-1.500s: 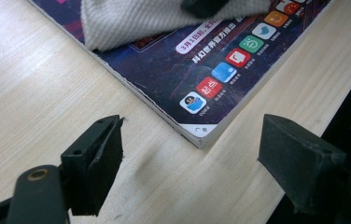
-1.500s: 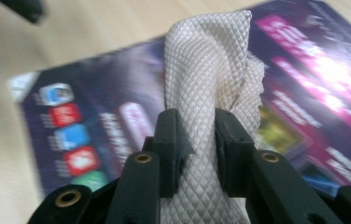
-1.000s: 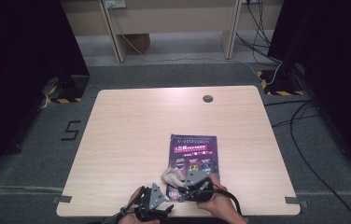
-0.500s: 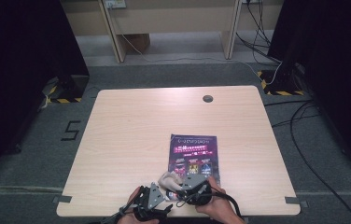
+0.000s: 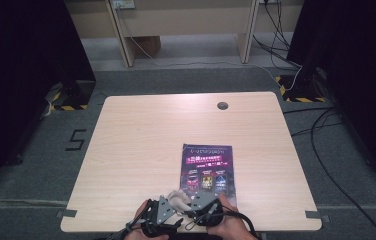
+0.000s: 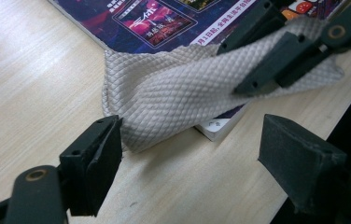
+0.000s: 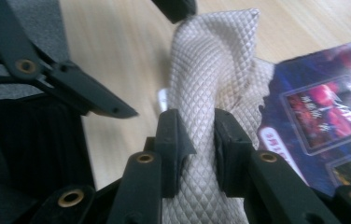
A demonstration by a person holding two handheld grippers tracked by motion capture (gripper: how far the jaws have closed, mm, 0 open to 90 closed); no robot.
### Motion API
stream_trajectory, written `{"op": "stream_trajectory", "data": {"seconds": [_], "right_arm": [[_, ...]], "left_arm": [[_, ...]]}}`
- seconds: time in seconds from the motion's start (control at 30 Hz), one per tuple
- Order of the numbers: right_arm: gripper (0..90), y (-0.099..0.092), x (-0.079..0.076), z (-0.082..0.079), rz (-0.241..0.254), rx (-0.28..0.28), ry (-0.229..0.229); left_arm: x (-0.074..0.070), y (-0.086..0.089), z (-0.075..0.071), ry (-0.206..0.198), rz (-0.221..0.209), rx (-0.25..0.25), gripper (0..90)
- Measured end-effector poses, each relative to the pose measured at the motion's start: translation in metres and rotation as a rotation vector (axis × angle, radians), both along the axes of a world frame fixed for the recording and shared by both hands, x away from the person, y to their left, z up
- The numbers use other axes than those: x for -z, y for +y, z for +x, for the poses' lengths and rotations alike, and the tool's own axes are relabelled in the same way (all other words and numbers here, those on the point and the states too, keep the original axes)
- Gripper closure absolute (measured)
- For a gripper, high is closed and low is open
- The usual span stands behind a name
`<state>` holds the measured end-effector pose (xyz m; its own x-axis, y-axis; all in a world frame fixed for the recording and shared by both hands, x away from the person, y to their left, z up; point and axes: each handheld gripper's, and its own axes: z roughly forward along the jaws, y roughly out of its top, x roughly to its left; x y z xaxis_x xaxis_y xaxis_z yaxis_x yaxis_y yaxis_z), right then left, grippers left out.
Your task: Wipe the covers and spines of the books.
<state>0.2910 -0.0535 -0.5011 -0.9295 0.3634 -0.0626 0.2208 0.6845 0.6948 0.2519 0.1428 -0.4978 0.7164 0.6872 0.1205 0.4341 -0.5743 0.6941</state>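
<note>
Right now the right tool [image 7: 197,140] is pinching a beige cloth [image 6: 183,88] between its two black jaws, bunching the quilted fabric into a narrow ridge that is running away from that tool toward the far corner. In the left gripper view, the cloth is lying partly over the near corner of a purple booklet [image 6: 164,23] and partly on the tabletop [image 6: 33,79], with its free folded edge drooping down off the booklet's corner toward the wood. The left tool [image 6: 192,154] is standing wide, nothing between its jaws, and it is hovering just short of that free edge: the left jaw is sitting just beside the fold, the right jaw well off to the other side over bare wood.

From above, both hands are working close together at the near edge of the tabletop [image 5: 141,145], the left tool [image 5: 158,220] just left of the right tool [image 5: 198,207], with the cloth [image 5: 176,196] bridging between them and the booklet [image 5: 207,167] lying beyond.

Judging from this, the cloth's long axis is stretching from the right tool's grip across toward the left tool, so the left tool is the nearer one to the loose end; it is needing only a short advance forward and slightly down to straddle the fold before closing.
</note>
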Motion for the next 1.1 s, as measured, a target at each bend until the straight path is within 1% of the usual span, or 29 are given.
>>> {"op": "stream_trajectory", "data": {"seconds": [0.07, 0.13, 0.17, 0.23, 0.27, 0.3, 0.33, 0.37, 0.4, 0.5, 0.53, 0.57, 0.6, 0.67, 0.73, 0.8, 0.87, 0.9, 0.93, 0.97, 1.0, 1.03, 1.07, 1.1], "right_arm": [[73.9, -0.004, 0.000, 0.005, -0.013, 0.025, -0.016], [73.9, -0.012, 0.000, 0.014, -0.012, 0.056, -0.022], [74.0, -0.016, 0.000, 0.017, -0.003, 0.074, -0.006], [73.8, -0.021, 0.000, 0.021, 0.009, 0.093, 0.008], [73.3, -0.021, 0.000, 0.020, 0.012, 0.091, 0.015], [73.2, -0.019, 0.000, 0.018, 0.000, 0.083, -0.005], [73.2, -0.016, 0.000, 0.014, 0.004, 0.068, 0.015], [73.1, -0.014, 0.000, 0.012, 0.004, 0.060, 0.014], [73.1, -0.010, 0.000, 0.007, 0.005, 0.037, 0.003], [73.1, 0.001, 0.000, -0.005, -0.005, -0.008, -0.011], [73.1, 0.003, 0.000, -0.007, -0.010, -0.014, -0.014], [73.0, 0.004, 0.000, -0.008, -0.018, -0.021, -0.026], [73.2, 0.004, 0.000, -0.008, -0.020, -0.021, -0.024], [74.1, 0.001, 0.000, -0.005, 0.000, -0.018, -0.004], [74.0, -0.001, 0.000, -0.003, -0.003, -0.013, 0.000], [74.1, -0.005, -0.001, 0.002, -0.010, 0.011, -0.005], [74.4, -0.013, -0.001, 0.010, -0.005, 0.048, -0.002], [74.5, -0.018, -0.001, 0.015, -0.012, 0.065, -0.014], [74.6, -0.022, 0.000, 0.018, -0.008, 0.087, -0.003], [74.6, -0.028, 0.000, 0.025, -0.010, 0.108, -0.012], [74.7, -0.032, 0.000, 0.028, -0.013, 0.136, -0.013], [74.7, -0.039, 0.000, 0.035, -0.015, 0.157, -0.030], [74.7, -0.042, -0.001, 0.038, -0.018, 0.175, -0.030], [74.7, -0.049, -0.001, 0.044, -0.023, 0.204, -0.044]], "left_arm": [[0.000, 0.000, 0.001, -0.001, -0.003, -0.003, 21.0], [0.000, 0.001, 0.001, 0.001, -0.003, -0.003, 21.0], [0.000, 0.001, 0.001, 0.001, -0.002, -0.003, 21.0], [0.000, 0.001, 0.001, 0.000, -0.001, -0.003, 21.0], [0.001, 0.000, 0.001, 0.001, -0.001, -0.003, 21.0], [0.001, 0.000, 0.001, 0.002, 0.001, -0.002, 21.0], [0.001, 0.001, 0.001, 0.002, 0.001, -0.002, 21.1], [0.001, 0.001, 0.001, 0.001, 0.000, -0.002, 21.1], [0.000, 0.000, 0.001, 0.001, 0.000, -0.003, 21.1], [0.001, 0.000, 0.001, 0.003, 0.000, -0.002, 21.1], [0.001, 0.000, 0.001, 0.003, 0.000, -0.002, 21.0], [0.001, 0.000, 0.001, 0.002, 0.000, -0.001, 21.0], [0.000, 0.001, 0.001, 0.001, -0.001, -0.003, 21.0], [0.001, 0.001, 0.001, 0.002, 0.001, -0.004, 21.1], [0.001, 0.001, 0.001, 0.002, 0.002, -0.003, 21.1], [0.001, 0.001, 0.001, 0.002, 0.002, -0.002, 21.1], [0.001, 0.001, 0.001, 0.002, 0.000, -0.004, 21.1], [0.001, 0.001, 0.001, 0.004, -0.001, -0.005, 21.1], [0.001, 0.001, 0.001, 0.004, 0.002, -0.003, 21.1], [0.001, 0.001, 0.001, 0.004, 0.002, -0.002, 21.1], [0.001, 0.000, 0.001, 0.004, 0.001, -0.001, 21.1], [0.001, 0.000, 0.001, 0.004, 0.001, -0.001, 21.1], [0.001, 0.000, 0.001, 0.005, 0.003, -0.001, 21.1], [0.001, 0.000, 0.001, 0.006, 0.004, 0.001, 21.1]]}}
